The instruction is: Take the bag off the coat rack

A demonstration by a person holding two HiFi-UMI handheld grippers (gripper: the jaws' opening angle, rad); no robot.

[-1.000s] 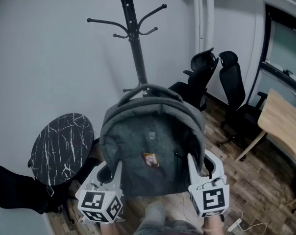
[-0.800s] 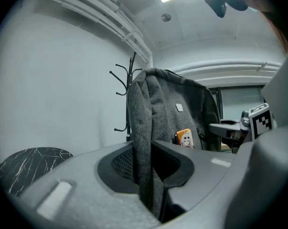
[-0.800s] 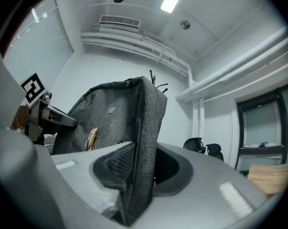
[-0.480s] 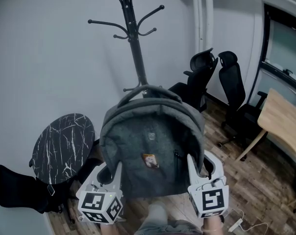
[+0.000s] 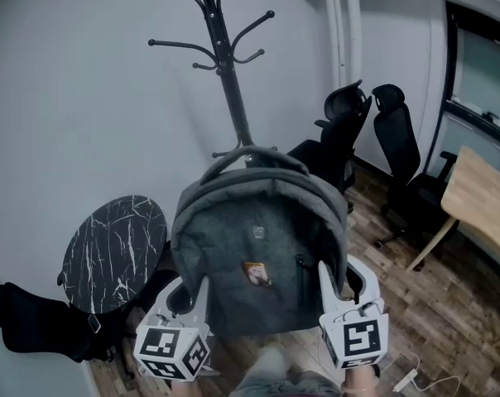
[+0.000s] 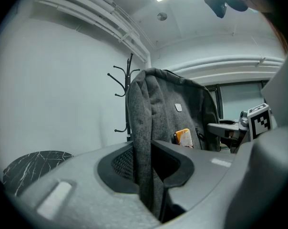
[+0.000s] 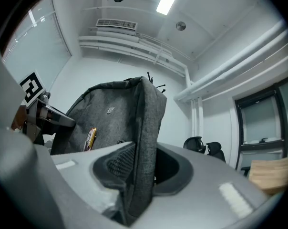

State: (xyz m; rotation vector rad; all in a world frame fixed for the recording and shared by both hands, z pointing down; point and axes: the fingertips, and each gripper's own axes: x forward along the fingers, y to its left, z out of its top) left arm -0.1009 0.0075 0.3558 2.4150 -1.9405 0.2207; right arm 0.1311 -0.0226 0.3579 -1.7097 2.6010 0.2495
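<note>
We hold our left gripper (image 5: 185, 294) clamped on the left edge of the grey backpack (image 5: 258, 246), which stands upright in front of the coat rack (image 5: 226, 64) pole, our right gripper (image 5: 347, 286) clamped on its right edge.

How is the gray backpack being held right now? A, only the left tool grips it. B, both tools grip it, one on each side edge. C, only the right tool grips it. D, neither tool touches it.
B: the left tool is clamped on one side edge of the gray backpack, and the right tool is clamped on the opposite edge.
</note>
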